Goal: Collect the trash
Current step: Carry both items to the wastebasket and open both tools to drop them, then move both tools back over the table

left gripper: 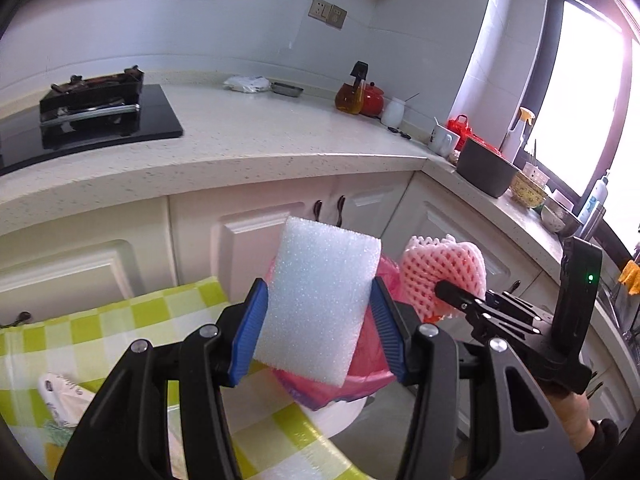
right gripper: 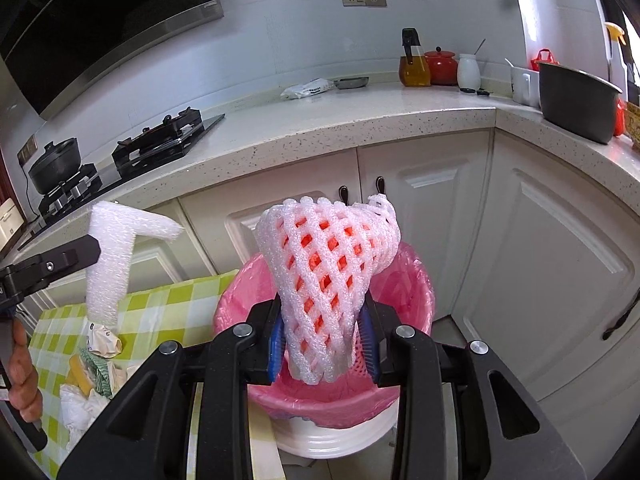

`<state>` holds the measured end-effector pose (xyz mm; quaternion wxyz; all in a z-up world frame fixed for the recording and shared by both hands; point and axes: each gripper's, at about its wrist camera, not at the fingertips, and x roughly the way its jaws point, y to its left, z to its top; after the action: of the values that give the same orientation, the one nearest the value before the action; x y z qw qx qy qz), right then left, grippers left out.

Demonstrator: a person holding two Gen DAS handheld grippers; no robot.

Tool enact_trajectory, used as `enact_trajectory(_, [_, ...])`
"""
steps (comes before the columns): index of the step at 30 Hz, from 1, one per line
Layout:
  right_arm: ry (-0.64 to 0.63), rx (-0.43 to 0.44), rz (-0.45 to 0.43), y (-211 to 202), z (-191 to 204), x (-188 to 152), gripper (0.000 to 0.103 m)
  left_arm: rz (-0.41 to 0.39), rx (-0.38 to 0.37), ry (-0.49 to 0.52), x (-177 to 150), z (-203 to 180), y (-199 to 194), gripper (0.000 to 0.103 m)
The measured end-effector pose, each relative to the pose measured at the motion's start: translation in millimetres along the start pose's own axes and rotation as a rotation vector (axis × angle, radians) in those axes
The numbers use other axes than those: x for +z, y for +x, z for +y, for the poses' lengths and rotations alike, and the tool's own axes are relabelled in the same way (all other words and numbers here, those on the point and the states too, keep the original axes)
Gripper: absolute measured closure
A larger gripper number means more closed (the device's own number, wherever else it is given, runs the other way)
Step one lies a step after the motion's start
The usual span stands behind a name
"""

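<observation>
Right claw [right gripper: 324,344] grips foam net [right gripper: 328,276], upright, directly above pink-lined bin [right gripper: 416,280]. Left claw [left gripper: 318,336] grips foam block [left gripper: 316,300], w/ bin behind and below; right looks nearer.

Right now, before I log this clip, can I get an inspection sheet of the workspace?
Surface: checked green tablecloth beside the bin.
Job's things: white foam block and pink foam fruit net, both held above the pink-lined bin.
Clutter: crumpled wrappers on the cloth.
Grippers: left tongs shut on the block; right tongs shut on the net.
Cables: nothing seen.
Surroundings: stone counter, gas hob, grey pot, white cabinets.
</observation>
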<state>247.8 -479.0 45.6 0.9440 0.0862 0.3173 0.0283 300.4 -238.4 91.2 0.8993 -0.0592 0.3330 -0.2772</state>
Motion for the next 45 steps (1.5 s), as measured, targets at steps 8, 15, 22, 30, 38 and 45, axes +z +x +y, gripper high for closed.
enact_trajectory(8, [0.007,0.009,0.012,15,-13,11,0.065,0.045,-0.043,-0.031,3,-16,33,0.052])
enact_trajectory(15, [0.029,-0.041,0.003,19,-24,10,0.032,0.078,-0.046,-0.065,0,-16,54,0.038])
enact_trajectory(22, [0.036,-0.047,0.015,20,-32,1,0.032,0.089,-0.034,-0.055,-6,-10,51,0.038])
enact_trajectory(30, [0.030,-0.054,-0.009,-5,-23,-25,0.029,0.039,0.009,-0.063,-30,16,-1,0.037])
enact_trajectory(38, [0.011,-0.008,-0.030,-45,12,-63,0.018,-0.050,0.123,-0.061,-63,51,-93,0.031])
enact_trajectory(45, [-0.012,0.051,-0.010,-73,58,-113,0.018,-0.098,0.256,-0.083,-117,98,-180,0.026])
